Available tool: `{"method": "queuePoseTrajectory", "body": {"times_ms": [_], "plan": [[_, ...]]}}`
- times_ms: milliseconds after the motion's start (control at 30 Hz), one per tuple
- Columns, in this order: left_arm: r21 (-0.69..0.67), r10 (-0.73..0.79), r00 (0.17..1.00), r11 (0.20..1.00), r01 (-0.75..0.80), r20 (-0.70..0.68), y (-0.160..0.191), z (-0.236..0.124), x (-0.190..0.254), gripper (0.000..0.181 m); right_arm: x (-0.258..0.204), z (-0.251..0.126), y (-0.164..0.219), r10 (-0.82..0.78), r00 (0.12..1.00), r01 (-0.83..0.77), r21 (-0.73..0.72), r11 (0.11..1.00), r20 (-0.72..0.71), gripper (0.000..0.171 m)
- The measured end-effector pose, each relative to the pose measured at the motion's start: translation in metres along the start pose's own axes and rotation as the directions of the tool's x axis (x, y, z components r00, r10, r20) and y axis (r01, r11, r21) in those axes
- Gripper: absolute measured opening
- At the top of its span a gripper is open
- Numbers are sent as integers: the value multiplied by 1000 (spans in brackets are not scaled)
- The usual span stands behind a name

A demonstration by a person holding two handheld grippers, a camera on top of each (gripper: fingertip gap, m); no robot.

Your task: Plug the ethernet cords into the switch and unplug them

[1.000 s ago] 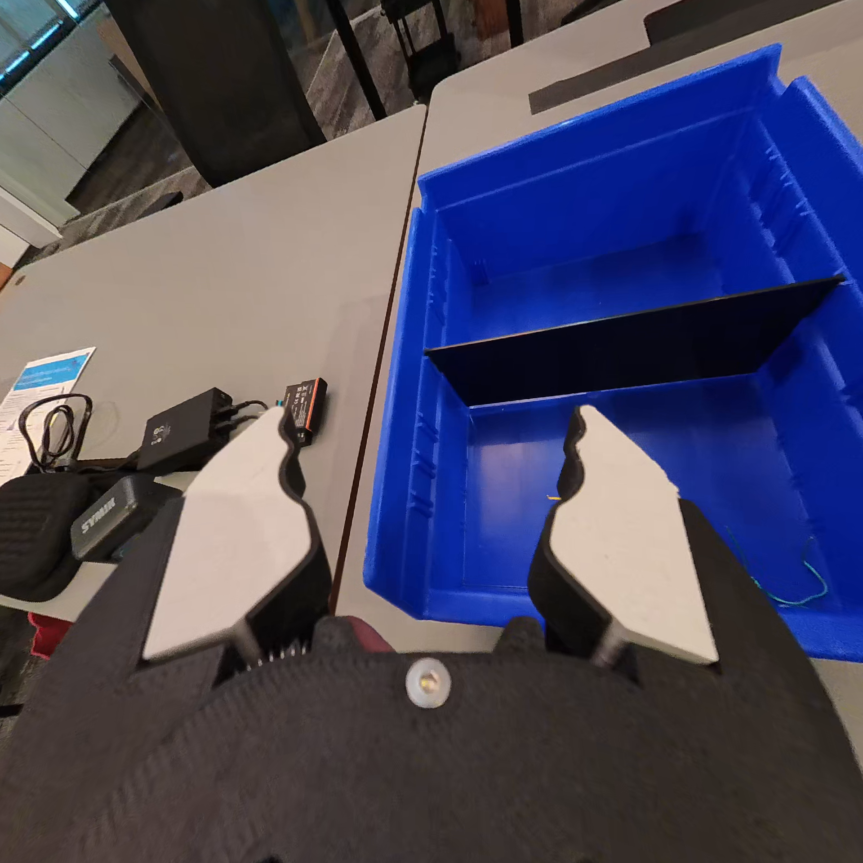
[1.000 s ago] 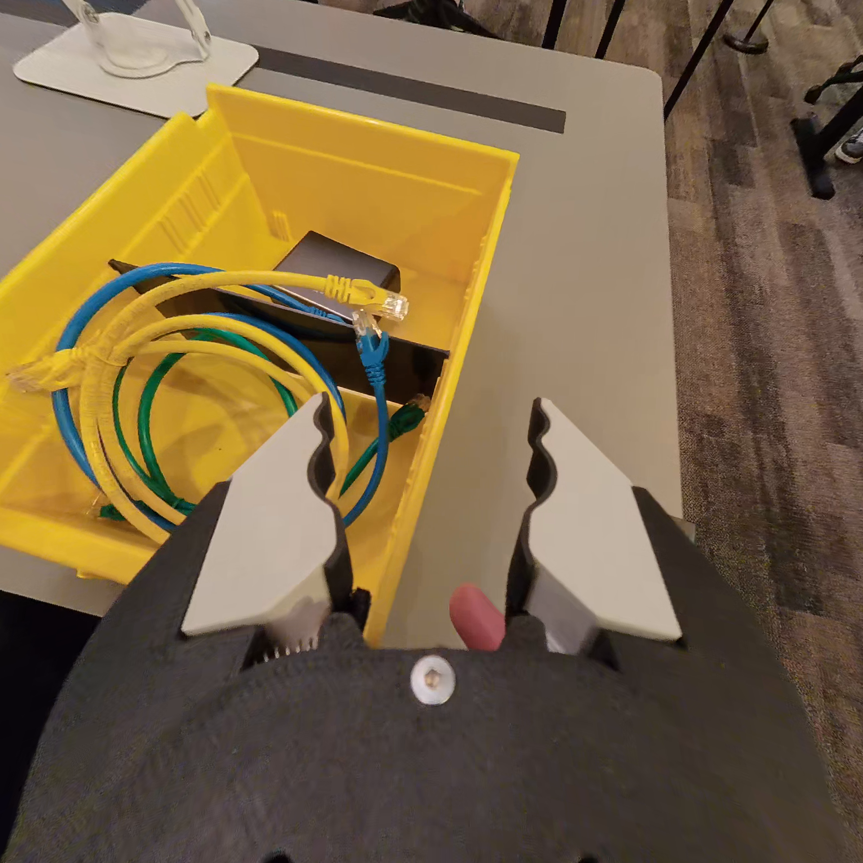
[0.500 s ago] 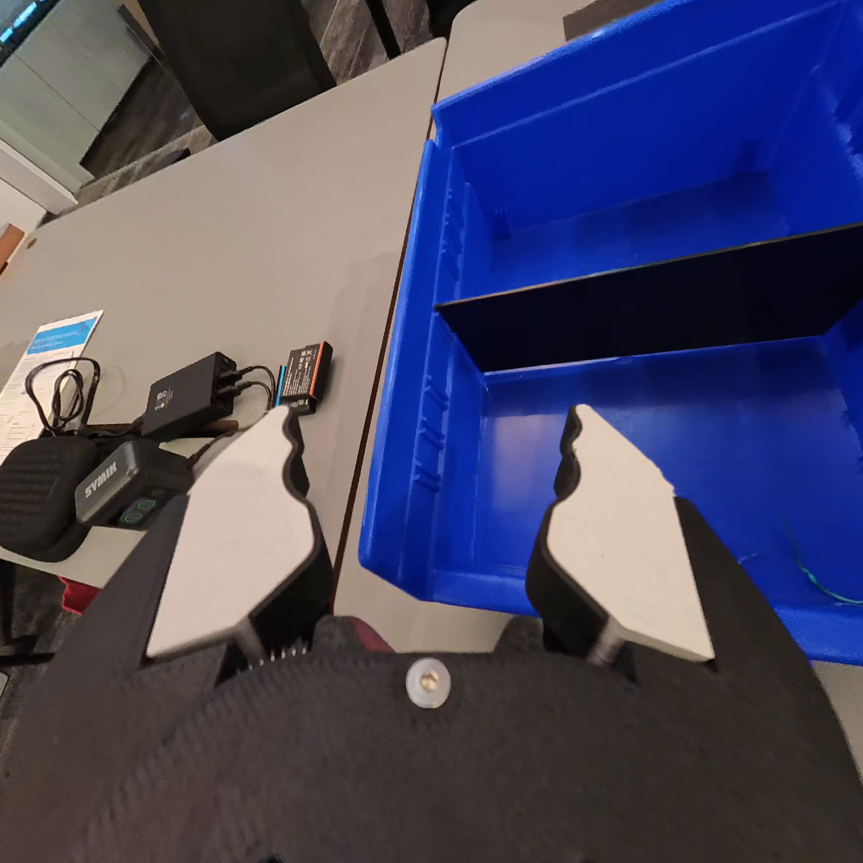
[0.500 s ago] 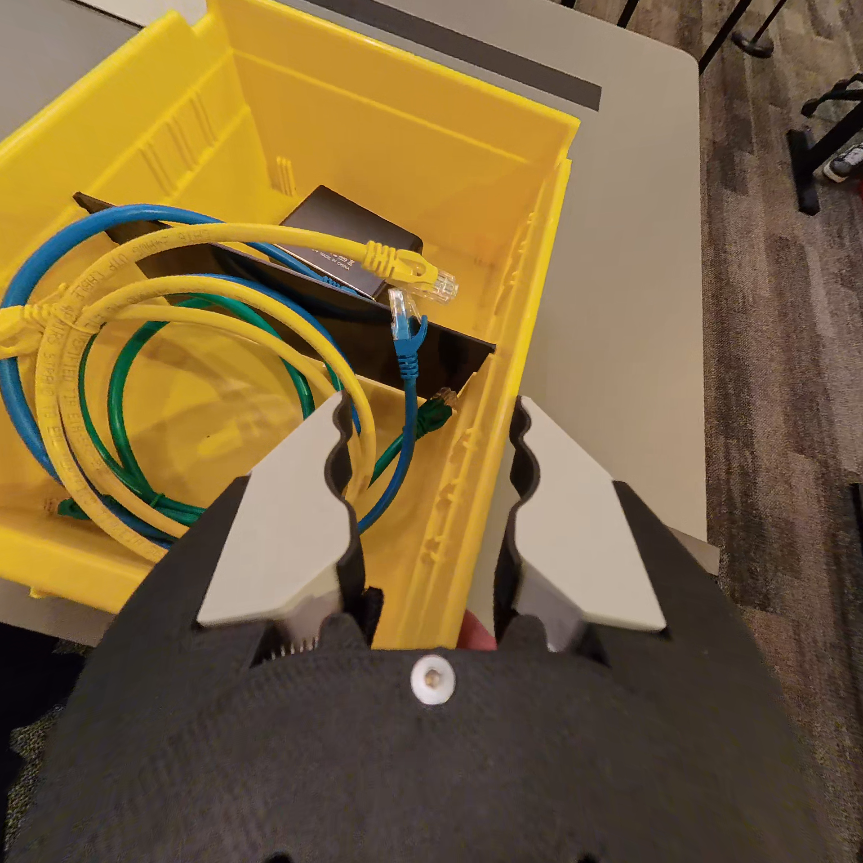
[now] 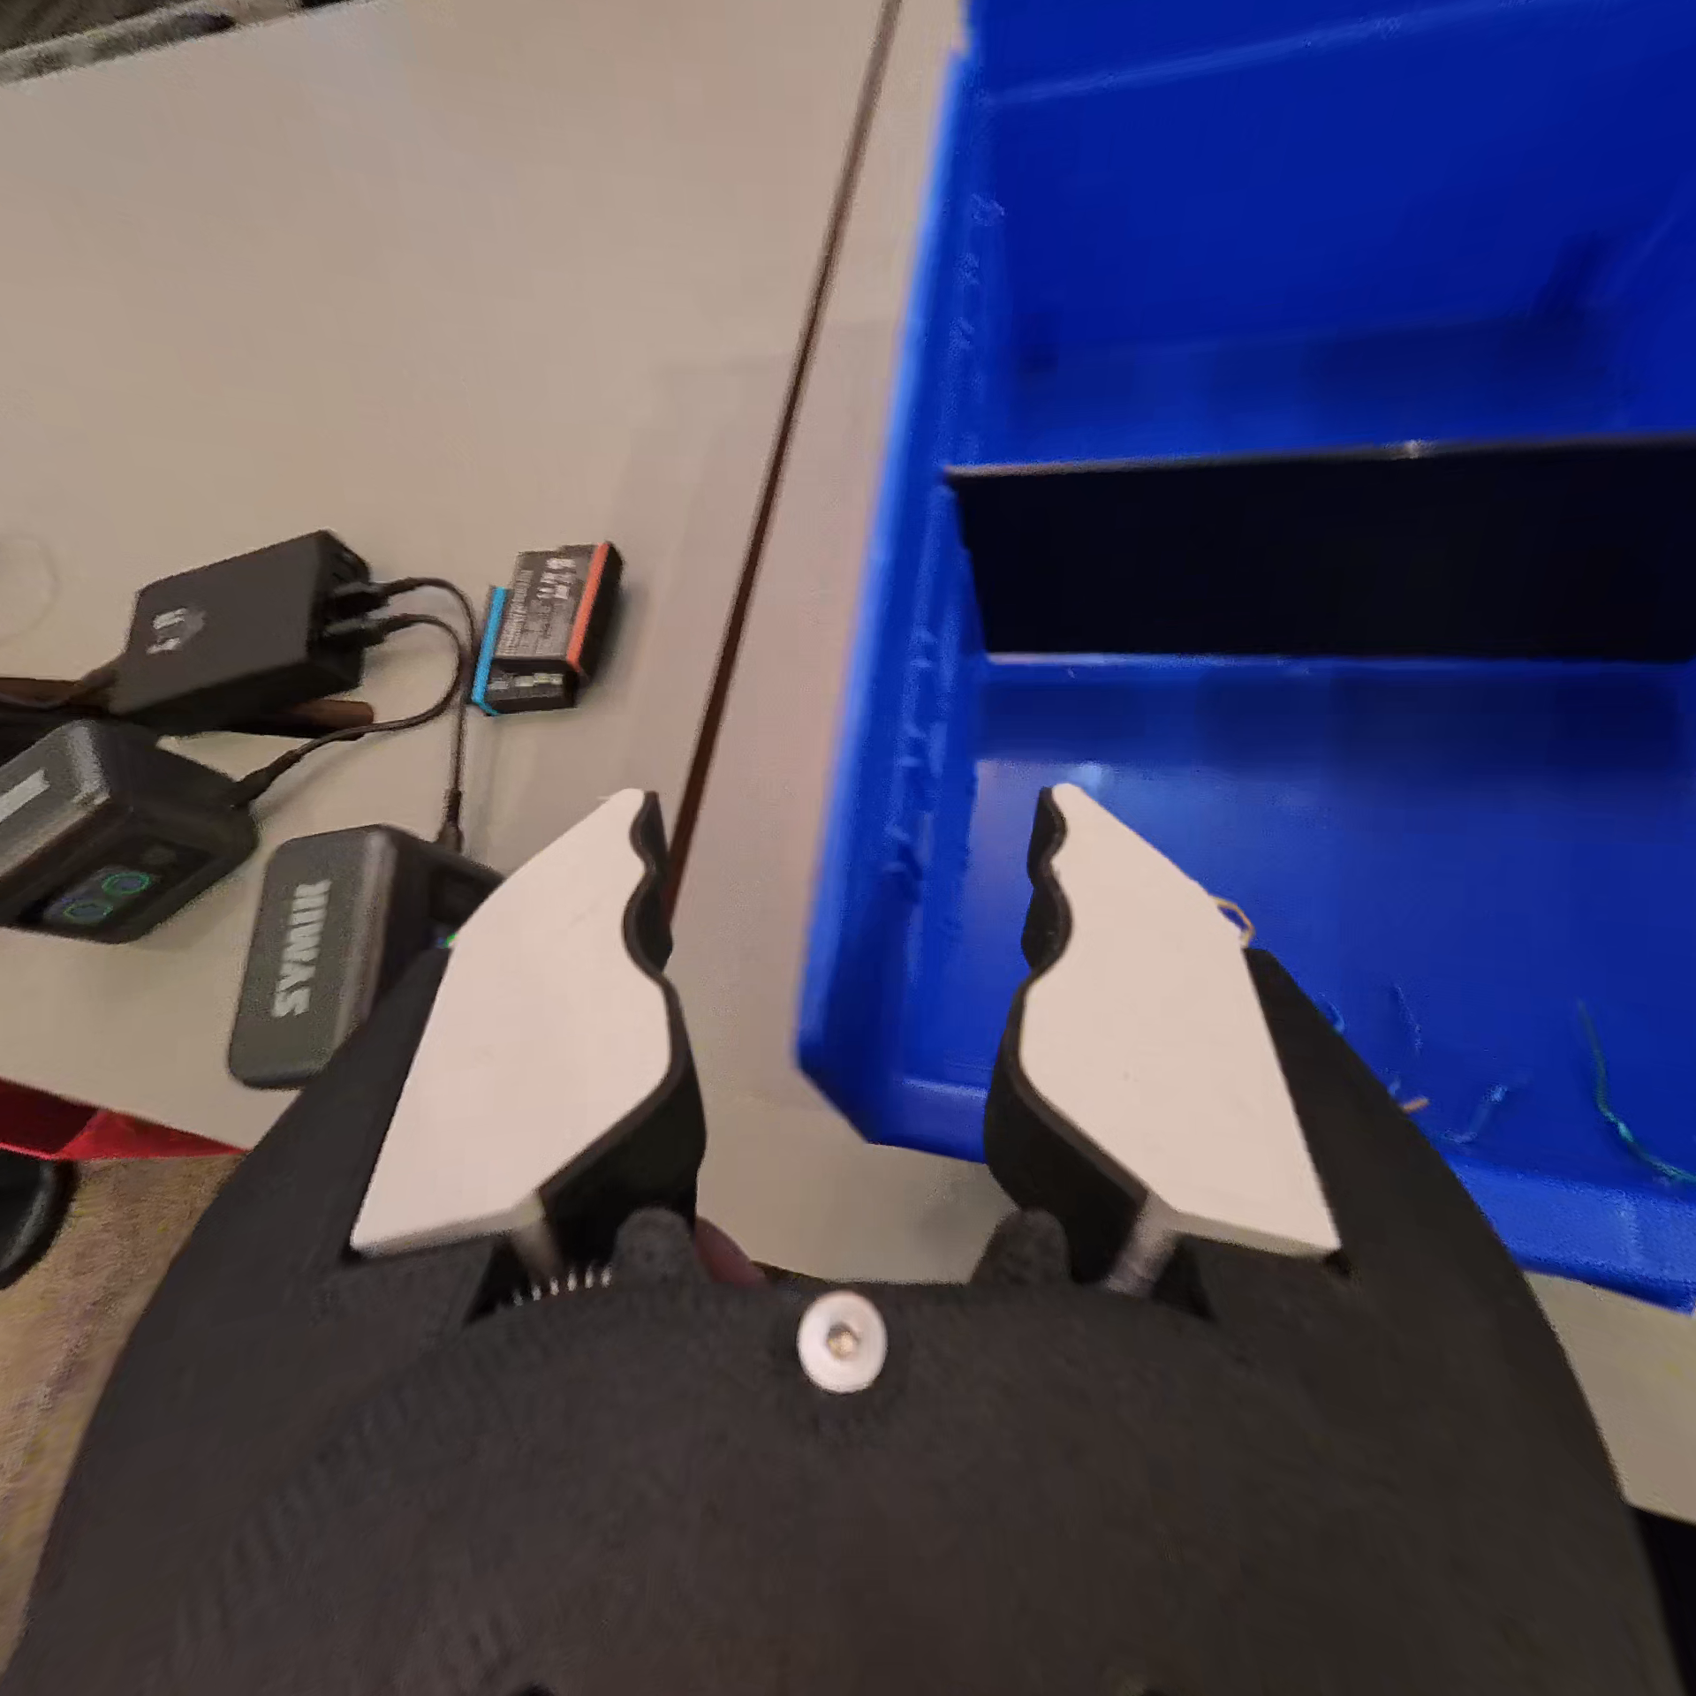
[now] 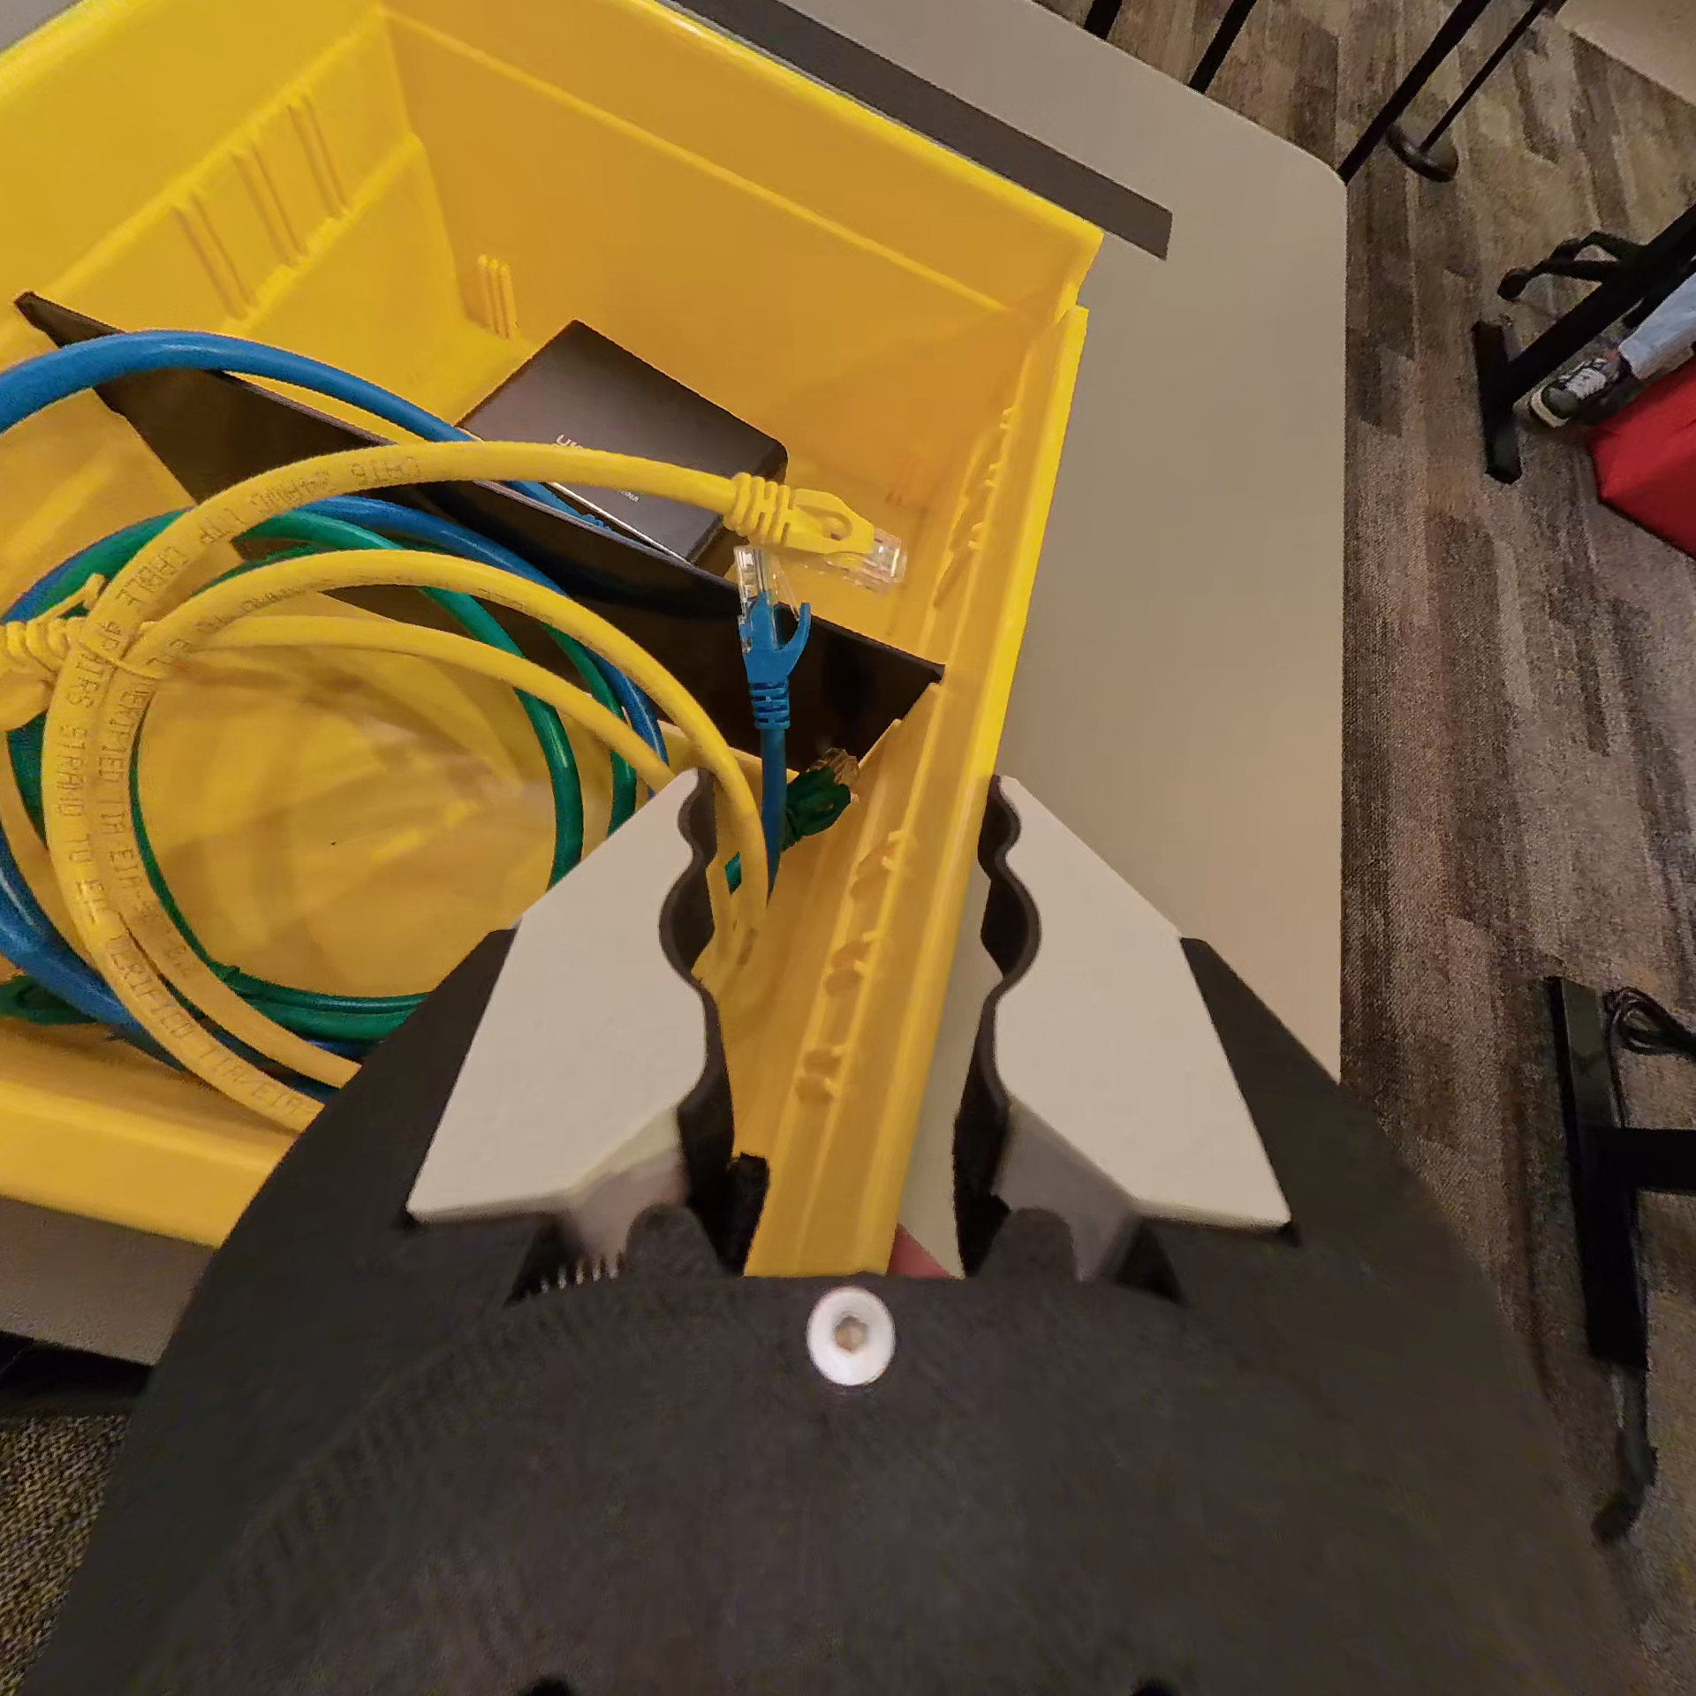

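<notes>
A yellow bin (image 6: 1028, 477) holds a black switch (image 6: 624, 431) behind a black divider (image 6: 863, 679). In front of the divider lie coiled yellow (image 6: 385, 587), blue (image 6: 37, 918) and green (image 6: 569, 780) ethernet cords. Their plugs point to the right: the yellow plug (image 6: 826, 541), the blue plug (image 6: 766, 633) and the green plug (image 6: 817, 798). My right gripper (image 6: 846, 789) is open and straddles the bin's right wall. My left gripper (image 5: 846, 808) is open and empty. It straddles the left wall of a blue bin (image 5: 899, 734) near that bin's front corner.
The blue bin has a black divider (image 5: 1331, 551) and bits of wire (image 5: 1615, 1120) on its floor. Black chargers (image 5: 239, 633), a small battery (image 5: 551, 624) and cables lie on the grey table (image 5: 413, 275) to its left. Right of the yellow bin is a strip of table (image 6: 1193, 551), then carpet. Some 95 cm of space lies between my two pairs of fingers.
Both grippers have moved forward and down onto the bin walls. The right jaws have narrowed around the yellow bin's right wall. The left gripper has shifted to the blue bin's left wall and narrowed slightly.
</notes>
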State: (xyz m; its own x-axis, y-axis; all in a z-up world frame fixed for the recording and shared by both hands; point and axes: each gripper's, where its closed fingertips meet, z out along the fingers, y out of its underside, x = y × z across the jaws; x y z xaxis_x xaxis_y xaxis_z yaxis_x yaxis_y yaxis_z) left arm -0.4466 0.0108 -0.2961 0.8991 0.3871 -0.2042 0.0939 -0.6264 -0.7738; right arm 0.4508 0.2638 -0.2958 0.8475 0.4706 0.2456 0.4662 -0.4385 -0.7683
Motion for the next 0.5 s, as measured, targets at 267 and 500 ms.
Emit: {"method": "queuePoseTrajectory", "body": {"times_ms": [267, 500], "plan": [[-79, -46, 994, 996, 39, -96, 19, 14, -12, 90, -10, 7, -7, -40, 999, 40, 8, 999, -5, 54], [-46, -75, 973, 997, 66, -219, 12, 25, 12, 59, -17, 11, -12, -46, 999, 46, 12, 999, -8, 51]]}}
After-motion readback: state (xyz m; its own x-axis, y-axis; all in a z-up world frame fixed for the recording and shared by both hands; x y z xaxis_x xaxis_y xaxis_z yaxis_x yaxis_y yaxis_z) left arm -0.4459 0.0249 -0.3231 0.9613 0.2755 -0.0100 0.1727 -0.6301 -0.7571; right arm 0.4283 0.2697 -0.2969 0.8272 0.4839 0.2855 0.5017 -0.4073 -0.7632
